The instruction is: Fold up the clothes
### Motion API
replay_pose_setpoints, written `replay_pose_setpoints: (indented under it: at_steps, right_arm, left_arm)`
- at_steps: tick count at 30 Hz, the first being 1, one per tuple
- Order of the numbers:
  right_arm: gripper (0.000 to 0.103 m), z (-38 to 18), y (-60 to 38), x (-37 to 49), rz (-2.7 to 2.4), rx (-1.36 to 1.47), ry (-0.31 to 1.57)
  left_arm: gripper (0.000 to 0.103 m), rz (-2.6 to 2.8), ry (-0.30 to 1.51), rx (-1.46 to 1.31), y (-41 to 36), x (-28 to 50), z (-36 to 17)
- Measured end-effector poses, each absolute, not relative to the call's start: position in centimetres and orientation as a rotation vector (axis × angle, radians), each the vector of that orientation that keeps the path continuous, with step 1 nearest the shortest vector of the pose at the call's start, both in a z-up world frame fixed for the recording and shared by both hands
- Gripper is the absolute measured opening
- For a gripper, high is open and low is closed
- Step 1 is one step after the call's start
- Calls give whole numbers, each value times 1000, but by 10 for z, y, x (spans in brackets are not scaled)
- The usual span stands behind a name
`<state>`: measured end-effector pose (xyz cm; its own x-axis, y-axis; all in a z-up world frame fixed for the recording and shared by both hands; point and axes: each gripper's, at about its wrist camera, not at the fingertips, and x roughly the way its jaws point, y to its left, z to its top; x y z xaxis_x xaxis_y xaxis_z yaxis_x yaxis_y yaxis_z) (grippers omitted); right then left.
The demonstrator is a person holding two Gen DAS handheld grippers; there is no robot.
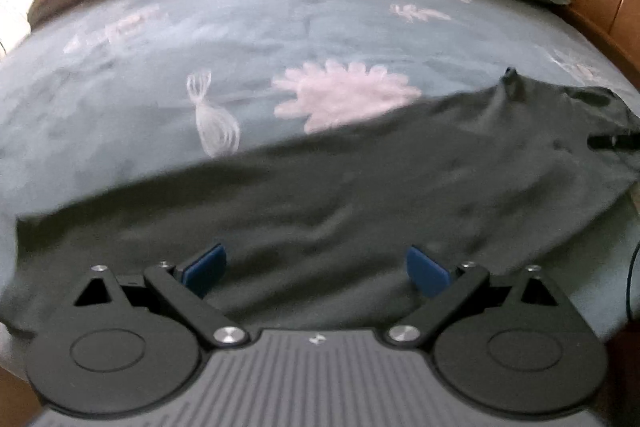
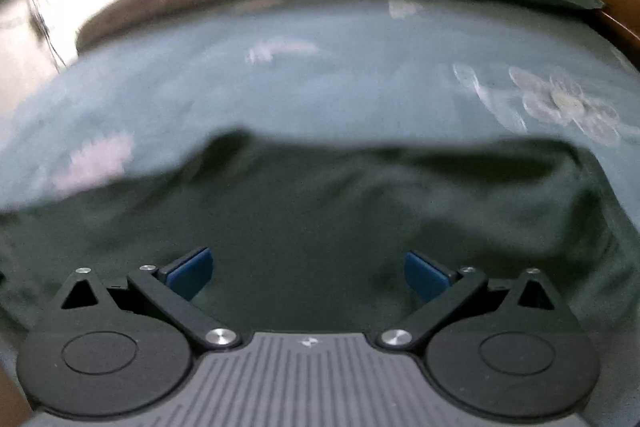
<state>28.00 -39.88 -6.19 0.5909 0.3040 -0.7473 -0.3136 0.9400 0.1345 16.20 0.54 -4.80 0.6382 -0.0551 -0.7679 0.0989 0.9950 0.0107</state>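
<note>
While flat, garment (image 1: 320,187) lengthwise left-right

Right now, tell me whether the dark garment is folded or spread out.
Mostly spread out: the dark garment lies wide across the bedspread, wrinkled, with no neat fold visible. Both grippers are open above it.
</note>
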Motion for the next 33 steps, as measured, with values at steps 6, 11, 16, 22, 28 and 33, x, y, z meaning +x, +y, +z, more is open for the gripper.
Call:
replay_pose_setpoints:
  at_steps: [6,11,16,22,28,33]
  right_arm:
    - [103,-56,-385,241,320,-60,784]
    - [103,-64,-350,231,339,-71,768]
    - [103,-79,-341,222,310,-71,733]
    - [103,-81,-340,225,301,-65,734]
    - [103,-84,-341,221,292,-50,703]
    - [103,-87,-341,217,293,-47,671]
  left_arm:
    - [97,-92,817,9,33,150,-57]
    - [97,-89,783,-24,53,138,-67]
    - [97,-92,780,-25,65,116,-75]
    - [97,-76,718,-118,92,111,-60]
    - [97,-44,764,-139,98,109,-76]
    - [97,-114,741,-121,83,97,-62]
